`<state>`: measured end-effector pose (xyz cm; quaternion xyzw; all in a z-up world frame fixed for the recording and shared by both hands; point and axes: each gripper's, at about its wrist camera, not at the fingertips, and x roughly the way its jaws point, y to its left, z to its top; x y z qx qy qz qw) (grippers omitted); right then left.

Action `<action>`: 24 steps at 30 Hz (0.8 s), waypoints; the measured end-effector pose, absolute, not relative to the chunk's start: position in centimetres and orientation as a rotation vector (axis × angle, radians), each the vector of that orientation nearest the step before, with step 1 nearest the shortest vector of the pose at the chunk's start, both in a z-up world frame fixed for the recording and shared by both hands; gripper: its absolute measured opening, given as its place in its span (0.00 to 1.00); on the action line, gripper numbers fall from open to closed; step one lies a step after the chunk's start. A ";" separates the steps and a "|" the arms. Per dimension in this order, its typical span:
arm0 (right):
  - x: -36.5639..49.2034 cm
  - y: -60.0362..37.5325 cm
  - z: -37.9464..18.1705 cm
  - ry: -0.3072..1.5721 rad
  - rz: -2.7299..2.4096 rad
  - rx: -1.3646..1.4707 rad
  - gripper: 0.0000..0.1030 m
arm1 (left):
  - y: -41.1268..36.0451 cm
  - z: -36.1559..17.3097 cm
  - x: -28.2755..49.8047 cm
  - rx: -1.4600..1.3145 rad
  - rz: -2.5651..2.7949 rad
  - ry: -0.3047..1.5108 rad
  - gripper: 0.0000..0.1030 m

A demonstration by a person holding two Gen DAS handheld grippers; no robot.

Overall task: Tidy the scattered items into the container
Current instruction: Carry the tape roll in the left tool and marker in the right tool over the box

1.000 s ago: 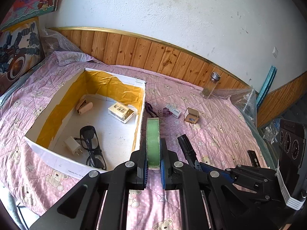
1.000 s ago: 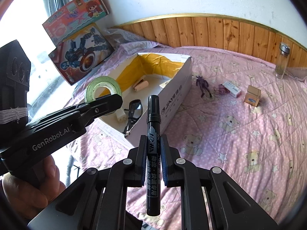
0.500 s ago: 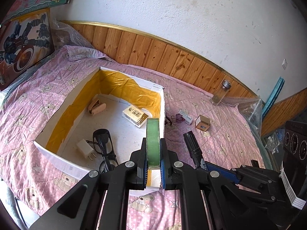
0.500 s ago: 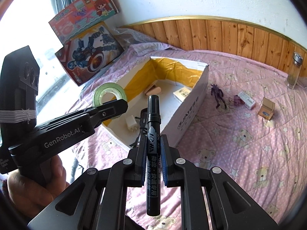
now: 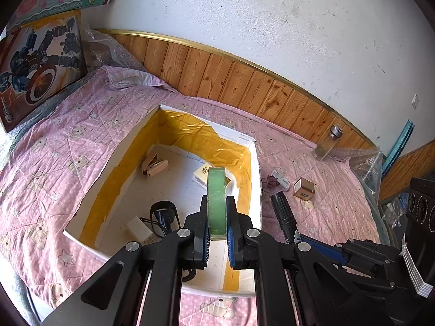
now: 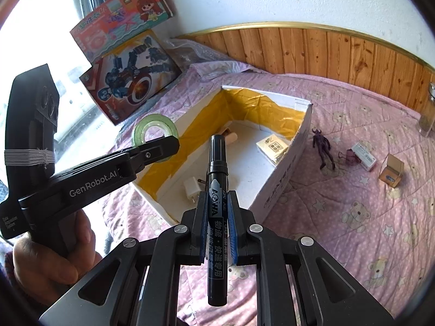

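My left gripper (image 5: 216, 222) is shut on a green tape roll (image 5: 216, 198), held on edge above the near end of the white box (image 5: 255, 168) with yellow-lined walls. My right gripper (image 6: 216, 217) is shut on a black marker (image 6: 216, 190), hovering over the box's near corner. From the right wrist view the left gripper (image 6: 160, 146) and tape roll (image 6: 154, 130) hang over the box's left wall (image 6: 190, 127). Inside lie a white charger (image 6: 192, 187), dark glasses (image 5: 163, 214), a yellow card box (image 6: 272, 145) and a beige stapler (image 5: 154, 165).
On the pink quilt right of the box lie a purple figure (image 6: 322, 146), a purple binder clip (image 6: 349, 155), a small white packet (image 6: 365, 155) and a brown carton (image 6: 391, 171). A glass jar (image 5: 327, 142) stands by the wooden panelling. Toy boxes (image 6: 130, 73) lean at the left.
Both grippers have moved left and forward with their loads: the box has slid toward the centre of both views, so tape roll and marker are now over its interior.
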<state>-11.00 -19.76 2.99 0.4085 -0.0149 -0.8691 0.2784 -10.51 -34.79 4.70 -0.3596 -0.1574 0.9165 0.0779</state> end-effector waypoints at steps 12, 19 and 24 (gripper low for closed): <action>-14.4 -21.2 2.4 -0.042 -2.310 1.122 0.14 | -35.9 4.8 -14.4 -1.125 2.720 -0.497 0.10; -16.5 -21.3 1.9 -0.048 -2.310 1.142 0.14 | -36.0 3.9 -16.9 -1.191 2.699 -0.507 0.10; -18.0 -21.3 1.4 -0.058 -2.312 1.162 0.14 | -36.2 2.8 -18.9 -1.265 2.664 -0.549 0.10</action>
